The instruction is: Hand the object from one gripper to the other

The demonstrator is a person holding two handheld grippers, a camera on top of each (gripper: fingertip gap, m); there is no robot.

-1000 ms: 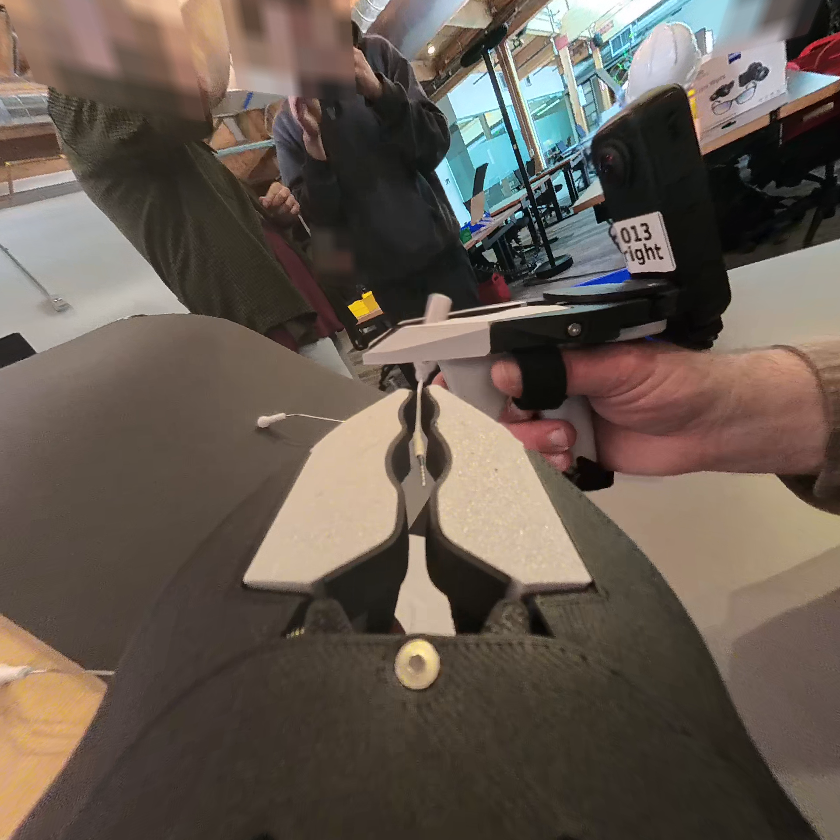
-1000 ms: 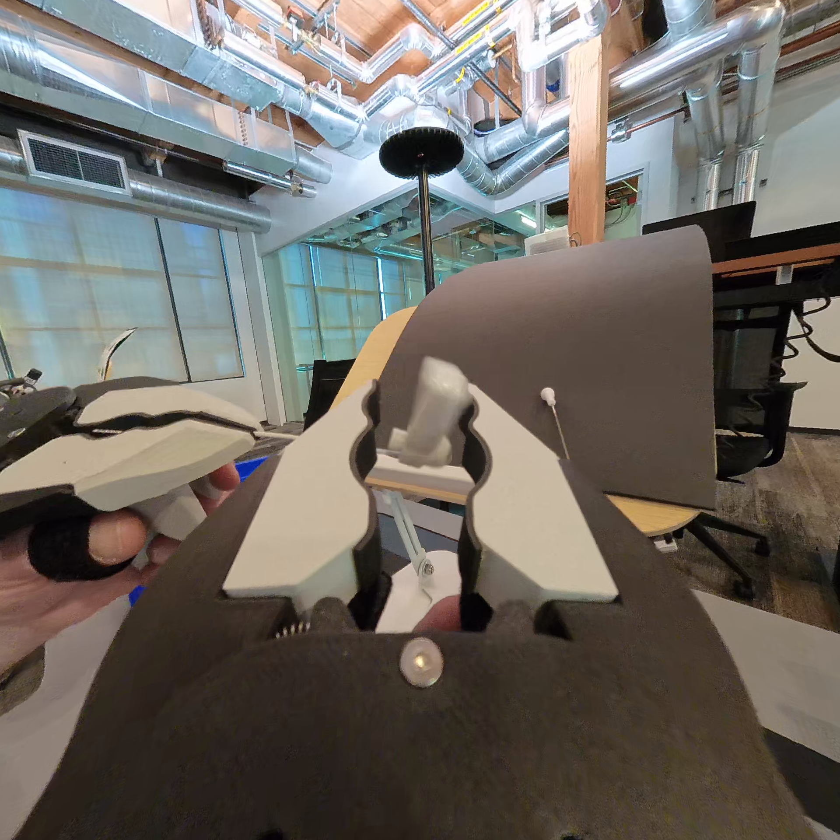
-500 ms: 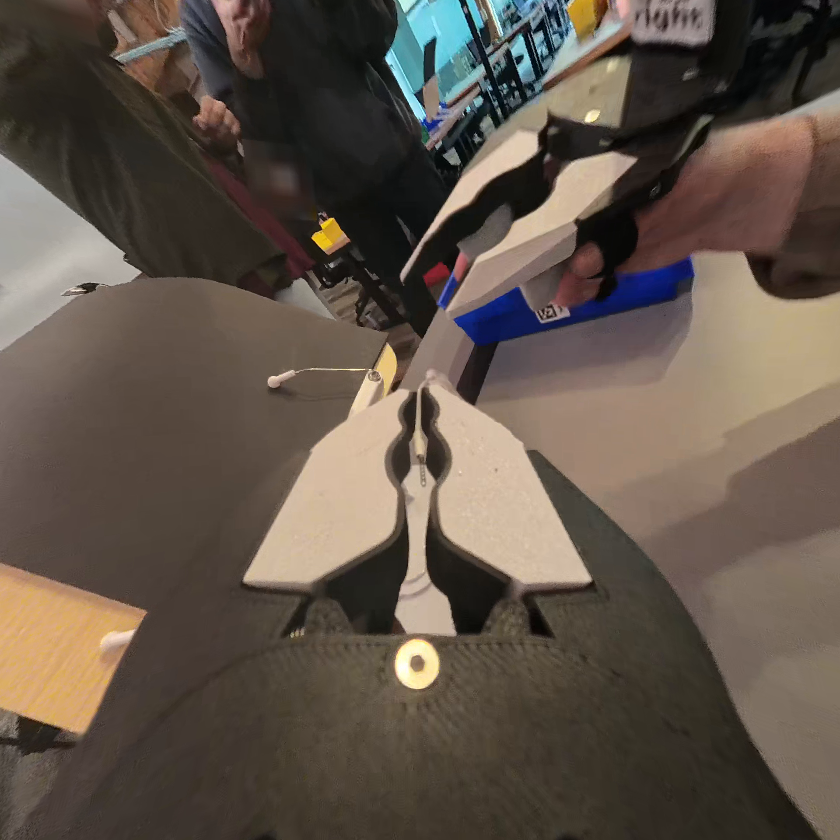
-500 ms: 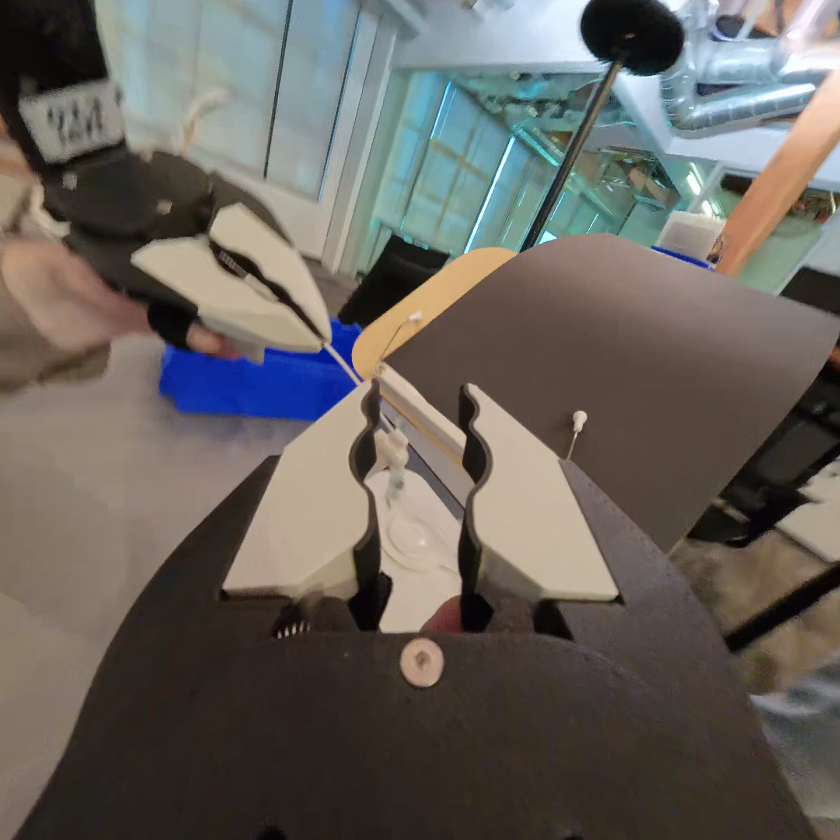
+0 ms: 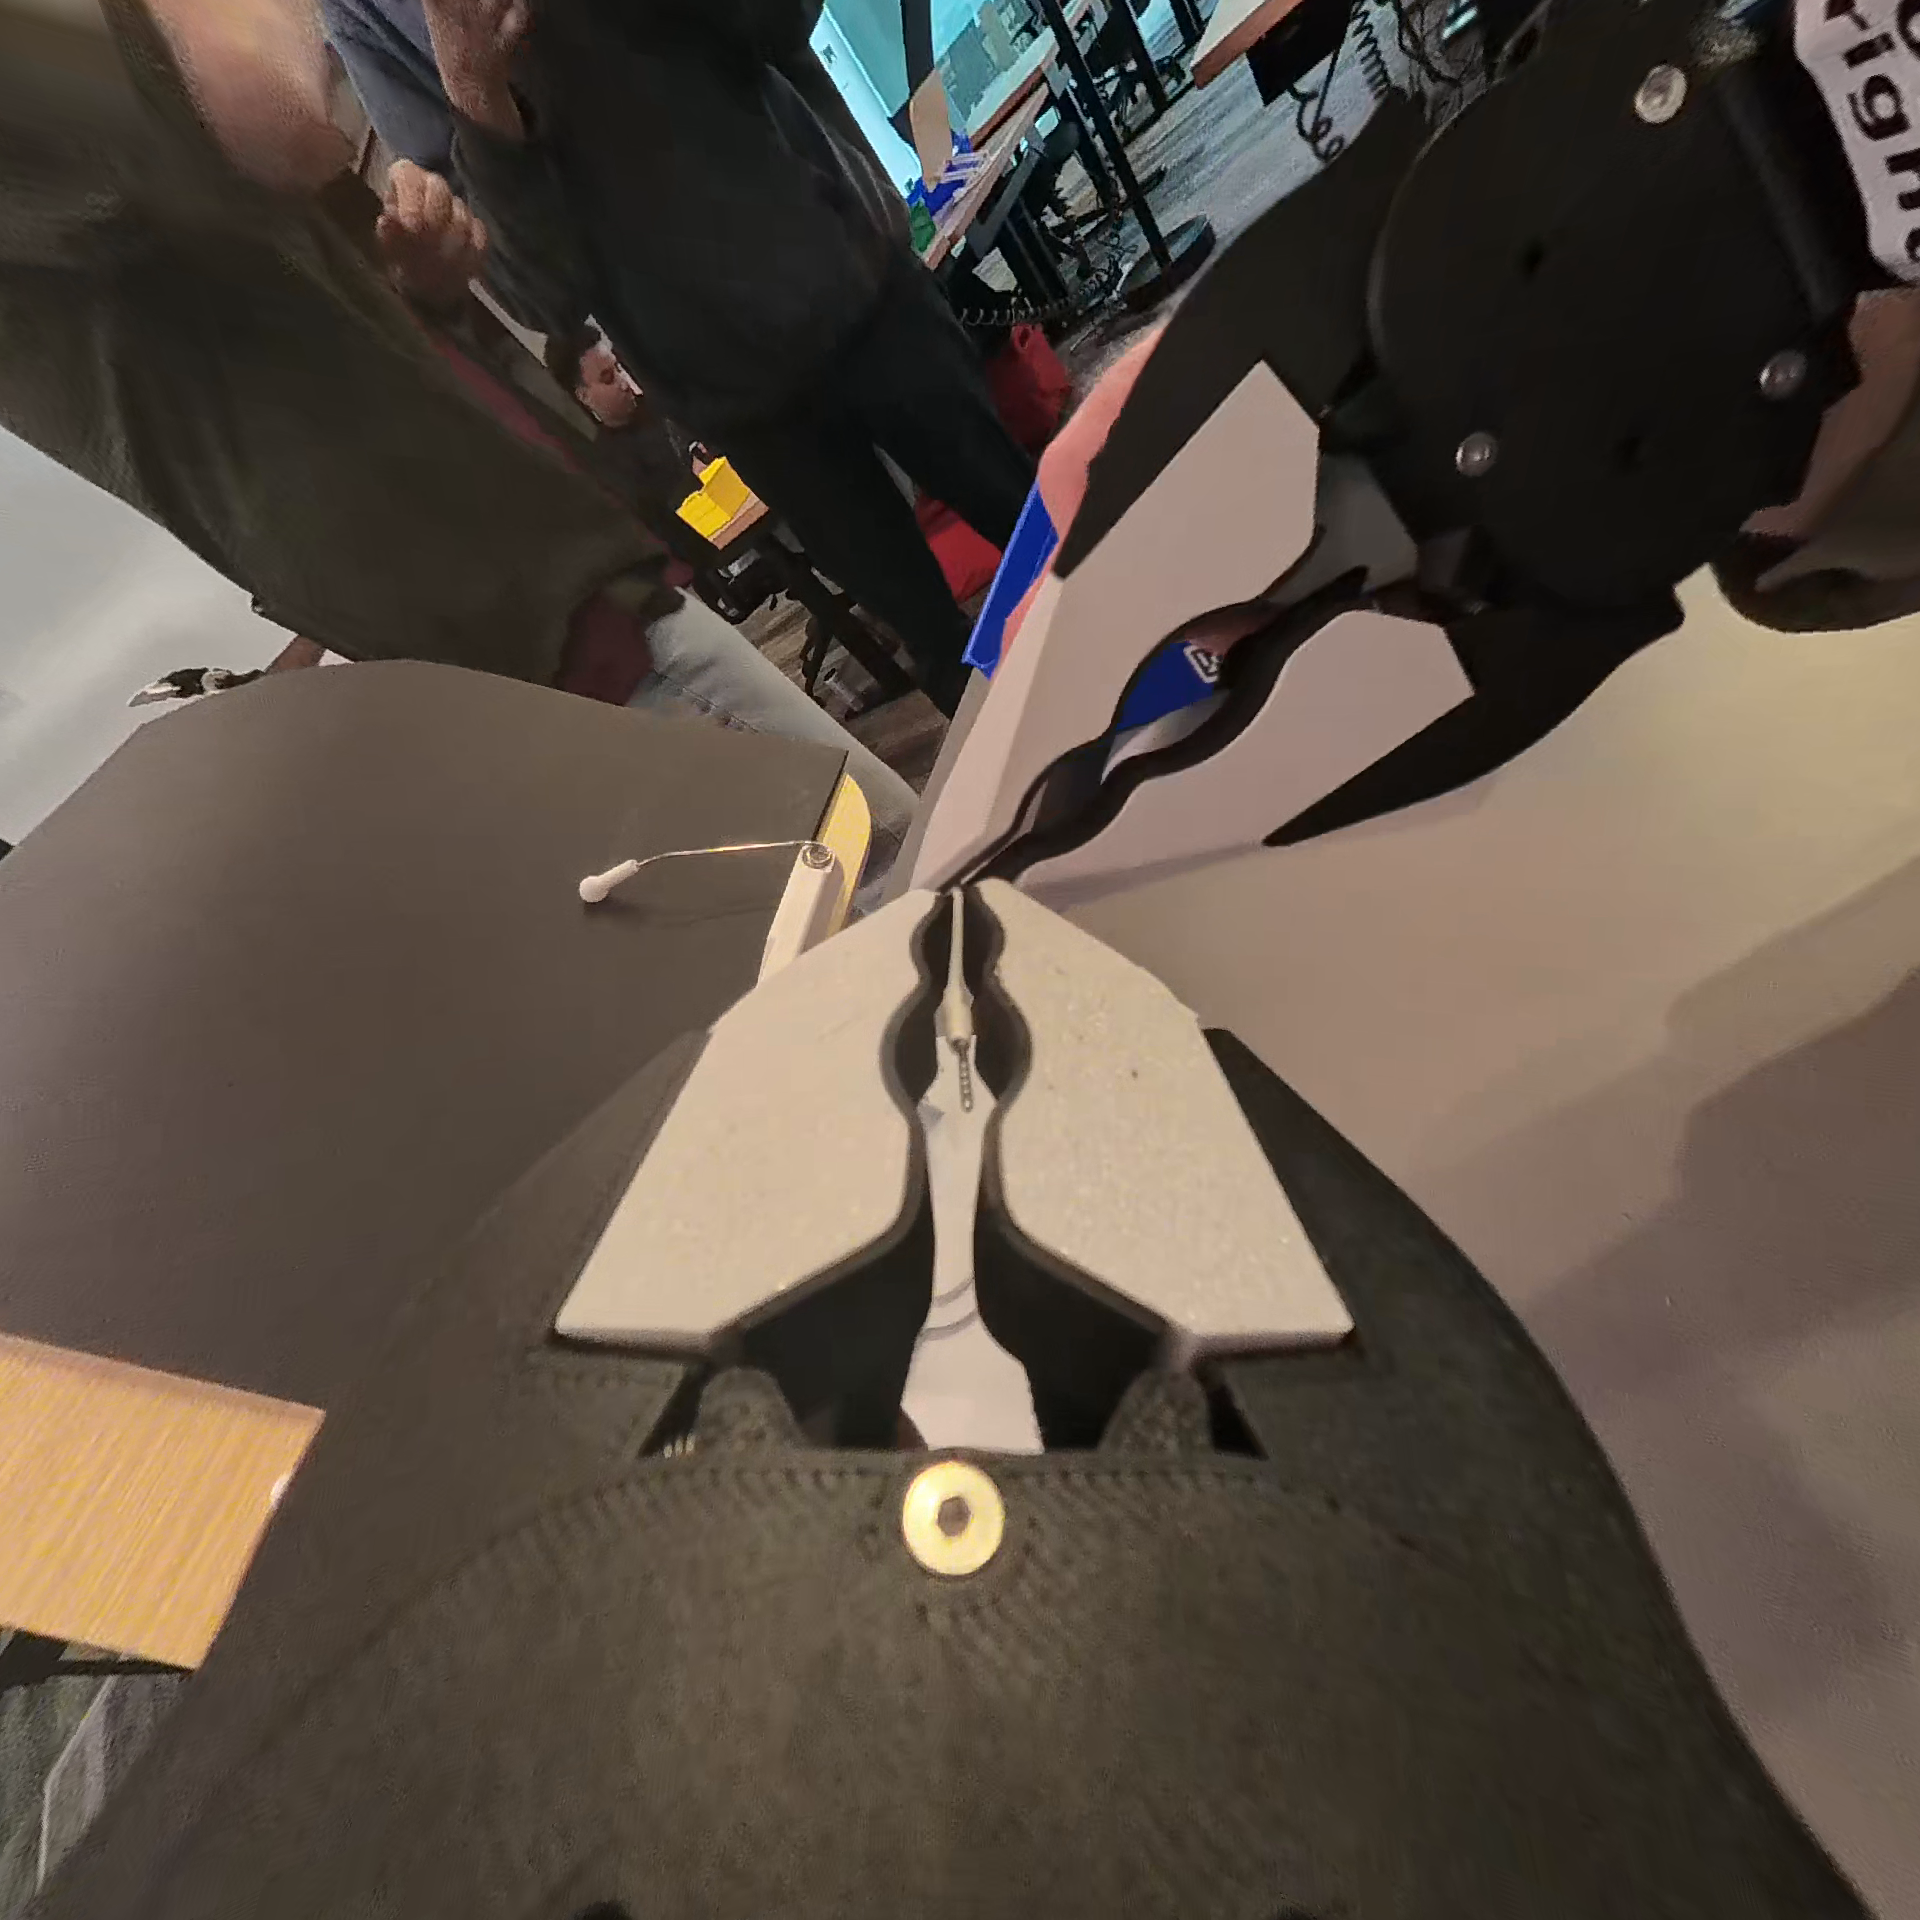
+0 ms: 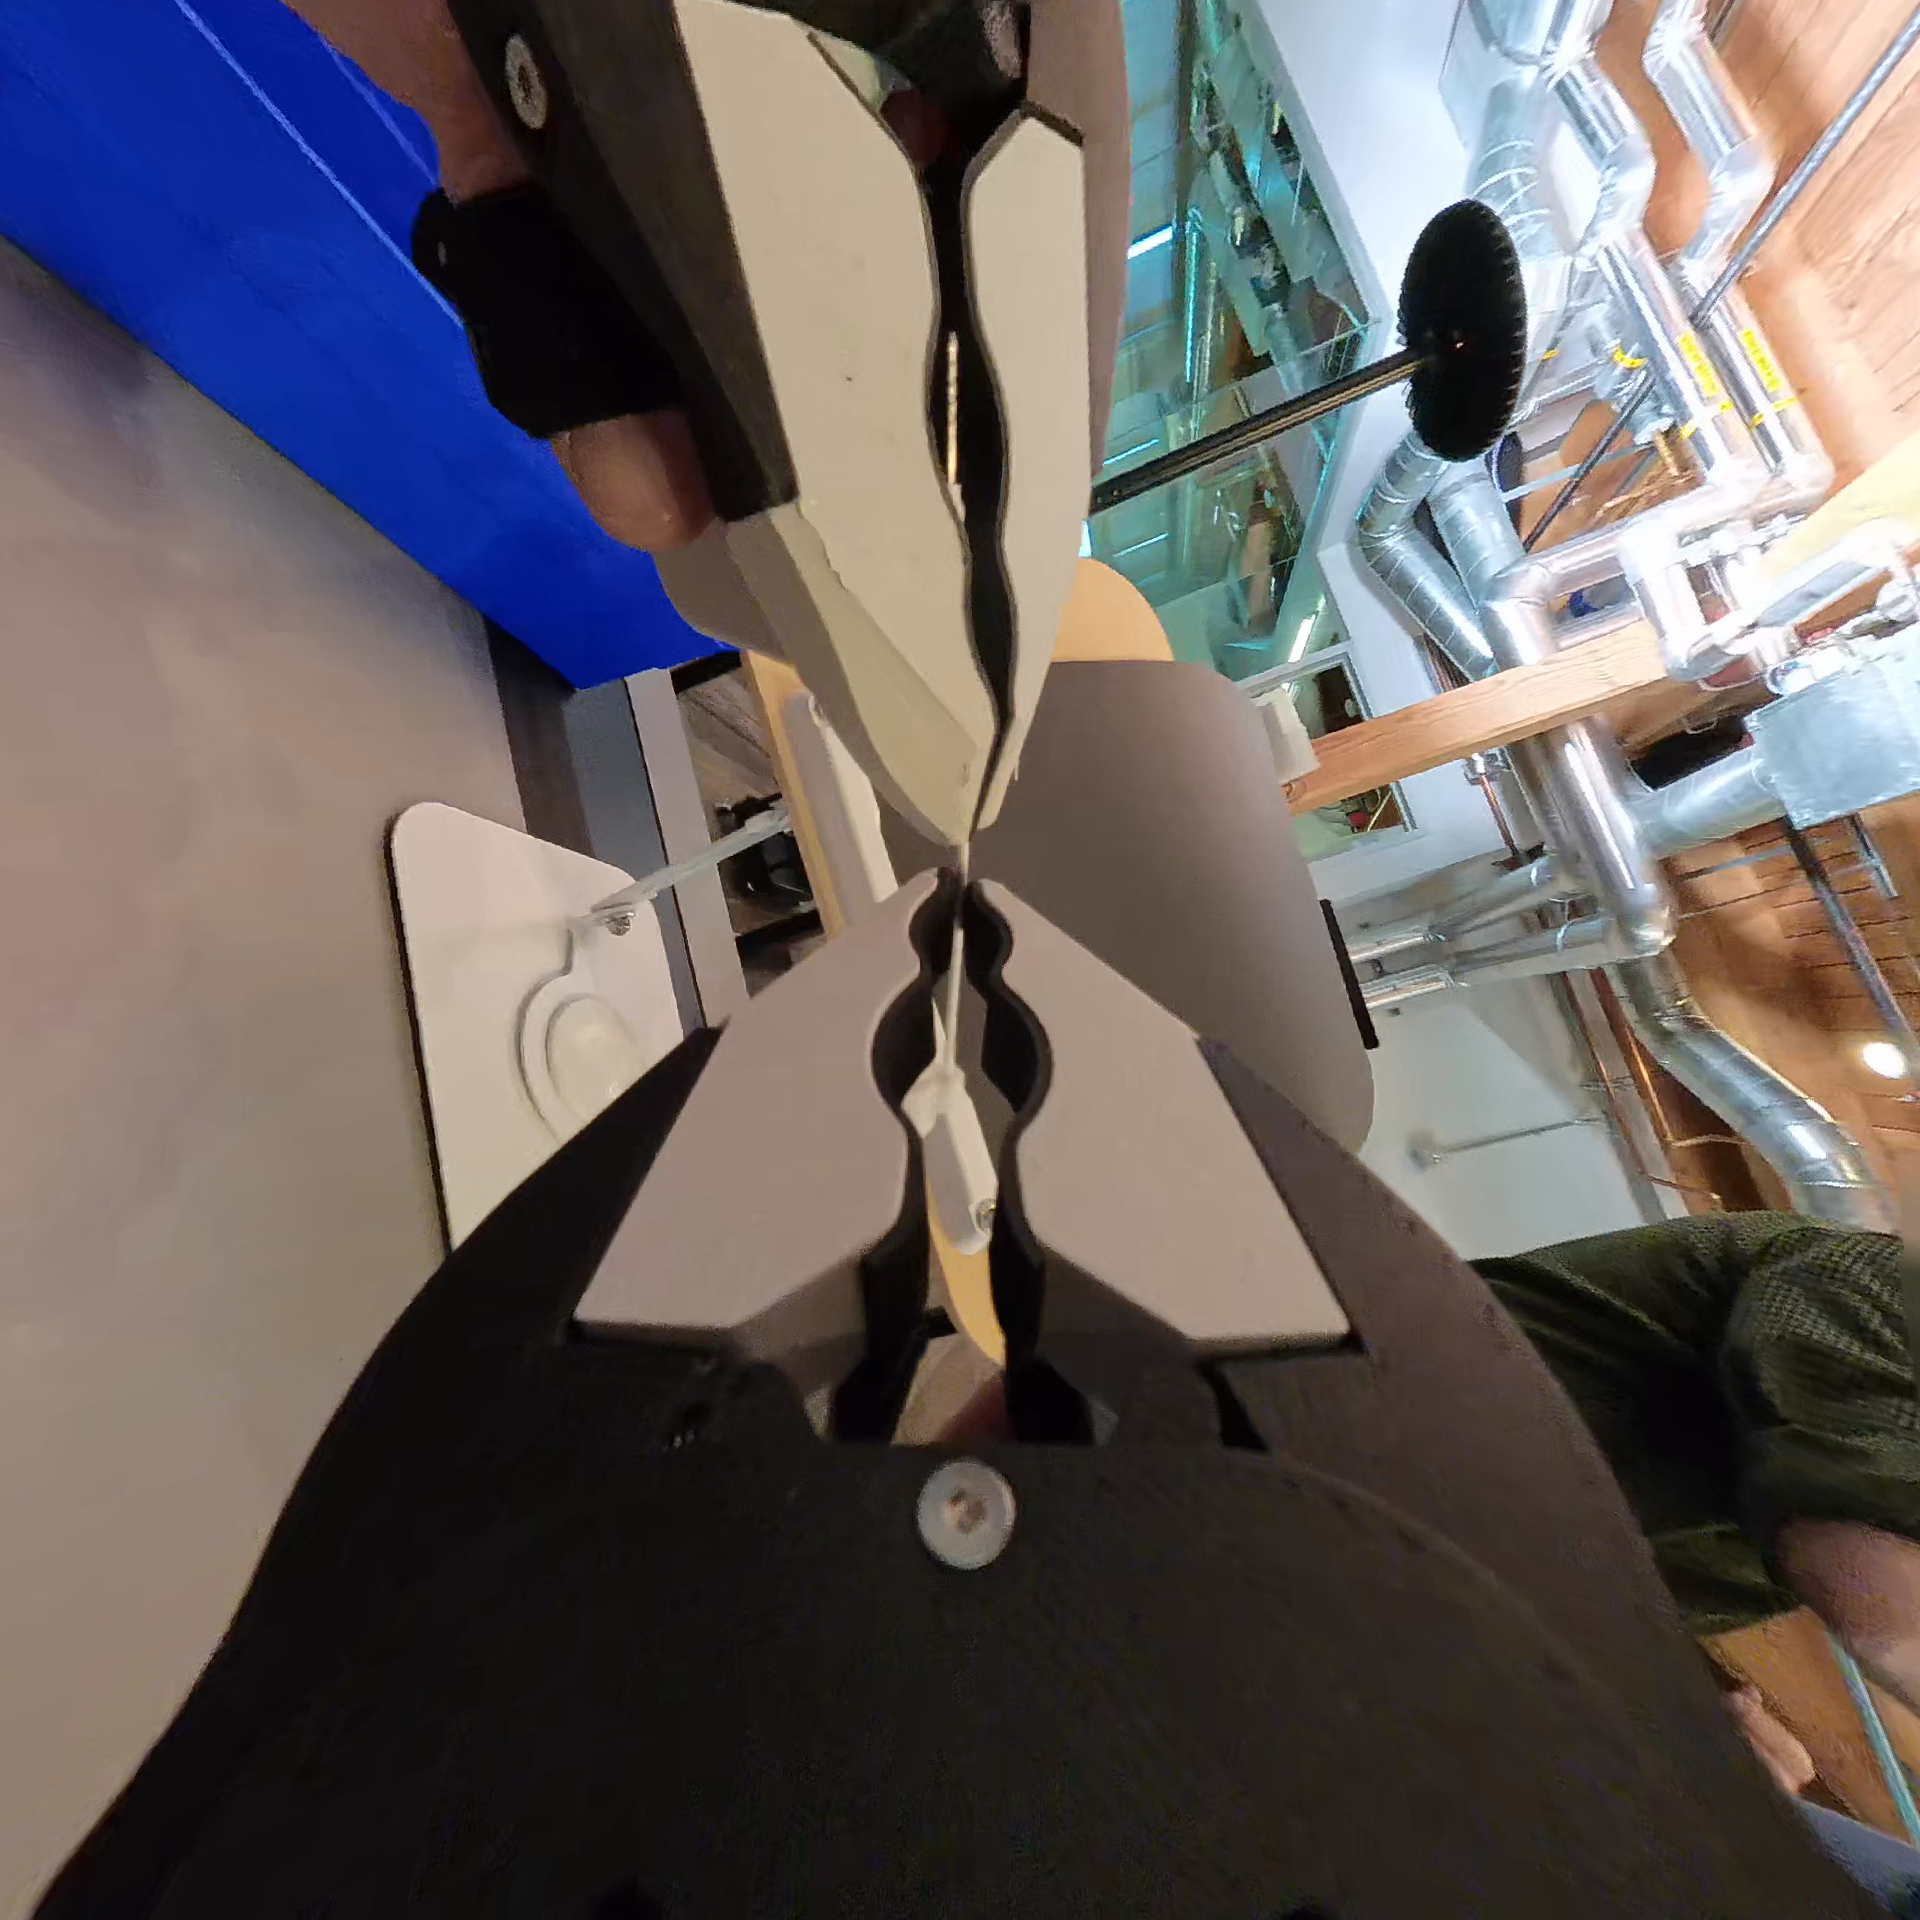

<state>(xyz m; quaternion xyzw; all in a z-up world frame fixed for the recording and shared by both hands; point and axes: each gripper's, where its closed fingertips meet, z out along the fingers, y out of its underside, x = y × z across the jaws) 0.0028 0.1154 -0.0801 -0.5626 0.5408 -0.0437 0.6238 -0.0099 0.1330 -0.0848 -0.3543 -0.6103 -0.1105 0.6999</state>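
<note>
Right tool (image 6: 958, 904) view alone shows object's white handle (image 6: 956, 1153)

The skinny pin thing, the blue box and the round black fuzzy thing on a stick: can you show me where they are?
Thin pin (image 5: 954, 1013), left wrist view: its metal shaft between the left gripper's fingers.
Blue box (image 6: 260, 270), right wrist view: its blue side wall.
Round black disc (image 6: 1460, 327), right wrist view: the middle of the disc atop the pole.
</note>
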